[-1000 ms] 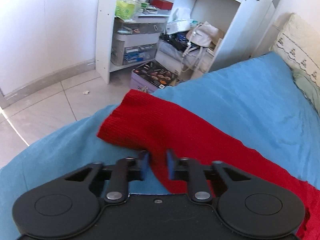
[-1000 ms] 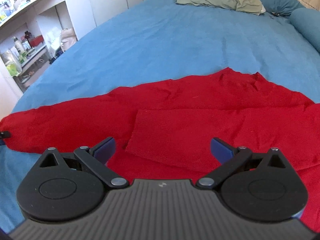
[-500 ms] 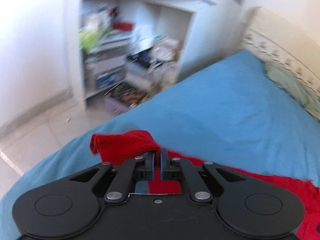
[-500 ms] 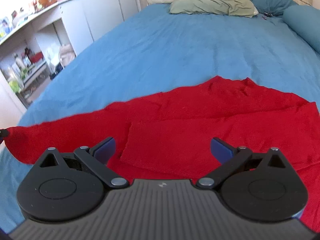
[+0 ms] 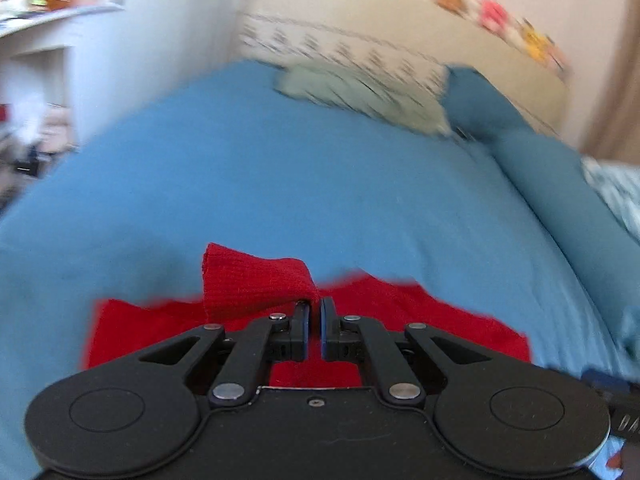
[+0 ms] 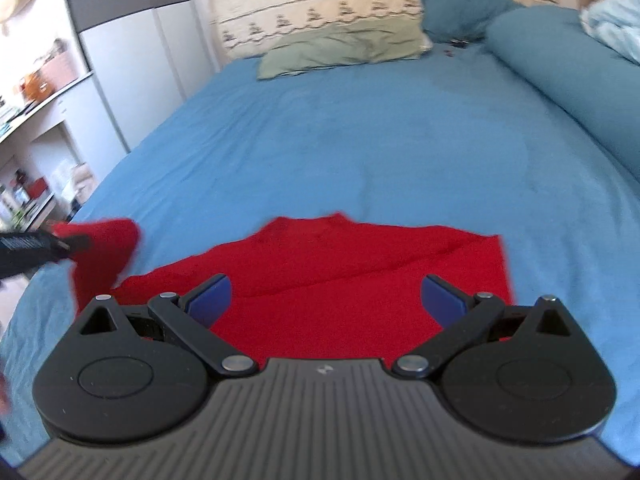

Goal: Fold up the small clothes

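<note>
The left gripper (image 5: 314,307) has its fingers pinched on one end of the red garment (image 6: 360,280), lifted off the bed (image 6: 360,140). The rest lies flat beneath the right gripper (image 6: 326,294), whose fingers are spread wide and empty. Carry the end across low, lining up edges before letting go.

the red garment (image 5: 256,280) is a ribbed knit cloth, matt; the blue bedsheet (image 6: 360,140) is soft matt fabric; the right gripper (image 6: 325,298) is matt black plastic with shiny metal rivets.
</note>
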Available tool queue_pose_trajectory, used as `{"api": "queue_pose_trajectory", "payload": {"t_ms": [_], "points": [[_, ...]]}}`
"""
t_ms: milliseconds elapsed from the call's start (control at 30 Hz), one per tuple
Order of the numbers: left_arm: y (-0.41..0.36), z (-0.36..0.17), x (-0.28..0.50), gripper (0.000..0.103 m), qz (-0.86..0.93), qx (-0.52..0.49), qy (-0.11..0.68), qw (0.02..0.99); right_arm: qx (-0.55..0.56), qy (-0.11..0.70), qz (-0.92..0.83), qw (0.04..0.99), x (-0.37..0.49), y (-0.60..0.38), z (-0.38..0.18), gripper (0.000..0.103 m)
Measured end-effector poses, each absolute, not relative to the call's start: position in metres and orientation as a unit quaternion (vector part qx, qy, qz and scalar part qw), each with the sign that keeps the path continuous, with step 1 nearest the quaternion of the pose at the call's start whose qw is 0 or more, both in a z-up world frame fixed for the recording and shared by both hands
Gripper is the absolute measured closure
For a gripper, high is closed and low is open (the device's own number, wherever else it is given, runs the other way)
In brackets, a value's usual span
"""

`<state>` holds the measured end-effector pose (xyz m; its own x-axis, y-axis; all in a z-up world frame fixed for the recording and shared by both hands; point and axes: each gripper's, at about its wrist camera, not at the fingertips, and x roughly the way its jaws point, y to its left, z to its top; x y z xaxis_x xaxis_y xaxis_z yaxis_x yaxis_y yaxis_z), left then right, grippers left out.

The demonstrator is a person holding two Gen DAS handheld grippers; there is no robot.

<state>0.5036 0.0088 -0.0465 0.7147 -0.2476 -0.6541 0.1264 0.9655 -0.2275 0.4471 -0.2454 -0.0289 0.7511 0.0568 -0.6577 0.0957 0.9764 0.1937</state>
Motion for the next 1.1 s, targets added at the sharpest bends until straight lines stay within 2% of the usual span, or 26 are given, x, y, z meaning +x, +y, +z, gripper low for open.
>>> {"api": "queue_pose_trajectory", "payload": {"t_ms": [133, 300, 333, 400, 433, 500, 533, 733, 933, 1000, 1100], "points": [[-0.052, -0.101, 0.510, 0.098, -0.127, -0.044, 0.424, 0.895, 0.102, 0.360, -0.019, 0.927, 0.440, -0.280, -0.039, 0.000], [-0.070, -0.149, 0.510, 0.097, -0.124, -0.028, 0.468, 0.874, 0.093, 0.379, -0.021, 0.920, 0.433, -0.298, -0.058, 0.000], [-0.070, -0.152, 0.507, 0.094, -0.126, -0.024, 0.469, 0.874, 0.093, 0.383, -0.020, 0.919, 0.433, -0.298, -0.060, 0.000], [-0.064, -0.150, 0.502, 0.071, -0.133, -0.022, 0.466, 0.874, 0.093, 0.388, -0.017, 0.917, 0.433, -0.298, -0.062, 0.000], [-0.062, -0.146, 0.500, 0.041, -0.139, -0.023, 0.463, 0.875, 0.092, 0.389, -0.014, 0.917, 0.433, -0.295, -0.062, 0.000], [-0.047, -0.135, 0.492, 0.014, -0.144, -0.015, 0.448, 0.882, 0.087, 0.388, -0.003, 0.917, 0.438, -0.287, -0.058, 0.000], [-0.040, -0.128, 0.490, 0.009, -0.142, -0.006, 0.440, 0.887, 0.083, 0.388, 0.008, 0.918, 0.442, -0.283, -0.054, 0.000], [0.029, -0.117, 0.469, 0.009, -0.080, 0.046, 0.439, 0.894, 0.003, 0.392, 0.091, 0.916, 0.463, -0.225, -0.049, 0.000], [0.094, -0.144, 0.472, 0.009, -0.024, 0.037, 0.460, 0.887, -0.105, 0.418, 0.129, 0.893, 0.478, -0.144, -0.102, 0.000], [0.104, -0.150, 0.471, 0.009, -0.017, 0.035, 0.463, 0.886, -0.130, 0.423, 0.139, 0.886, 0.484, -0.126, -0.121, 0.008], [0.113, -0.155, 0.471, 0.009, -0.016, 0.029, 0.463, 0.886, -0.158, 0.430, 0.131, 0.879, 0.499, -0.106, -0.145, 0.032]]}}
